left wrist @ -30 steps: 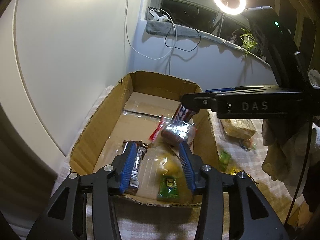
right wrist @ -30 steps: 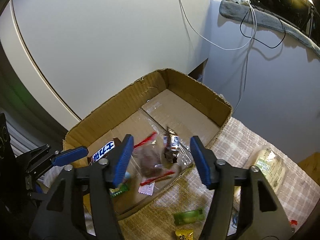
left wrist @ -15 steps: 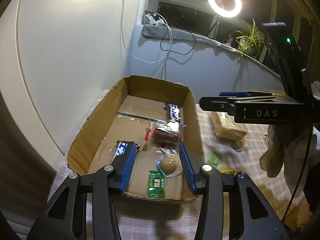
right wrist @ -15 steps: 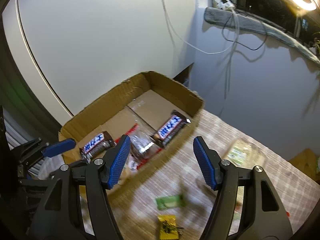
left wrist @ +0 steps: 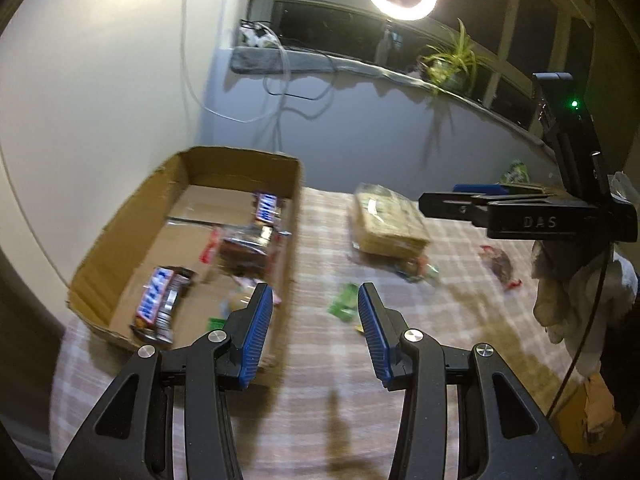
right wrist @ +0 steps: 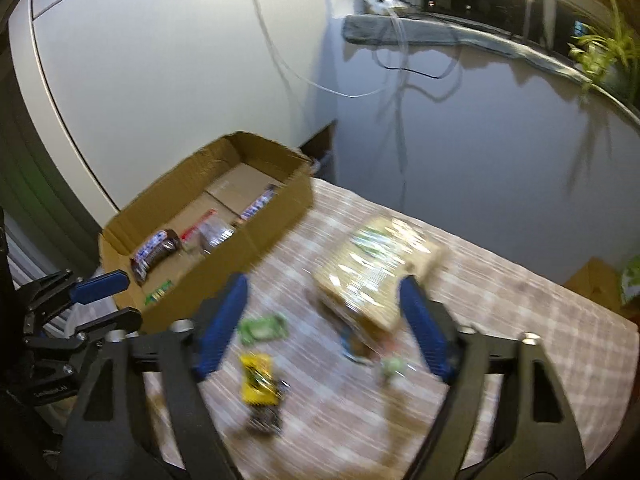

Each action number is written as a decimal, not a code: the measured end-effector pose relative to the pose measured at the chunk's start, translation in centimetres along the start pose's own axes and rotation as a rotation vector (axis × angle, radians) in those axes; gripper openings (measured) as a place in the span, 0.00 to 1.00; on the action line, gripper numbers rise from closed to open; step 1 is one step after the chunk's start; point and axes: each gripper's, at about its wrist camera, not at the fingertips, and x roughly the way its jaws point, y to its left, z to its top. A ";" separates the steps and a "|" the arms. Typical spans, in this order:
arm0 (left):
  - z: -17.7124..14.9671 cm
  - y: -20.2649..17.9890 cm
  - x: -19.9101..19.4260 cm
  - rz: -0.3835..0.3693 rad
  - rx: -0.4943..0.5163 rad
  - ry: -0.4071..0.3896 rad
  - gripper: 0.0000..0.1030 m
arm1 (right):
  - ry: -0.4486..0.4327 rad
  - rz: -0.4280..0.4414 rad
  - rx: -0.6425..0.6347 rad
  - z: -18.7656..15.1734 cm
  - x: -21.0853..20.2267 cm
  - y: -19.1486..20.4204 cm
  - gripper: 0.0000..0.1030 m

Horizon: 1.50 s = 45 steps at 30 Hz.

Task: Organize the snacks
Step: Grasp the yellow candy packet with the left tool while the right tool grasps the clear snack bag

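A checked beige tablecloth [left wrist: 460,320] covers the table, and on its left part sits a shallow brown cardboard box [left wrist: 120,240] holding two dark chocolate bars with blue-and-white lettering – one near the front corner [left wrist: 158,304], one by the far right wall [left wrist: 266,207] – with a clear-wrapped brown snack [left wrist: 244,250] between them. On the cloth well to the right of the box lies a large clear-wrapped pack of tan crackers [right wrist: 374,276], with a small green packet [right wrist: 264,328] and a small yellow packet [right wrist: 258,380] nearer the cameras. The left gripper [left wrist: 316,330] hangs over the box's near right corner, jaws apart and empty. The right gripper [right wrist: 324,328] – jaws spread wide, holding nothing – is above the cloth, framing the cracker pack.
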 end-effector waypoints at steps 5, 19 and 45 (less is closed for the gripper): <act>-0.9 -2.3 1.0 -0.038 0.032 0.040 0.42 | -0.031 -0.024 0.026 -2.1 -2.9 -2.8 0.91; -3.1 -5.1 4.6 -0.115 0.002 0.171 0.42 | 0.010 -0.106 0.216 -8.3 -7.3 -13.5 0.91; -1.7 -6.2 10.1 -0.083 -0.019 0.294 0.42 | 0.115 -0.105 0.278 -11.3 -3.1 -17.1 0.68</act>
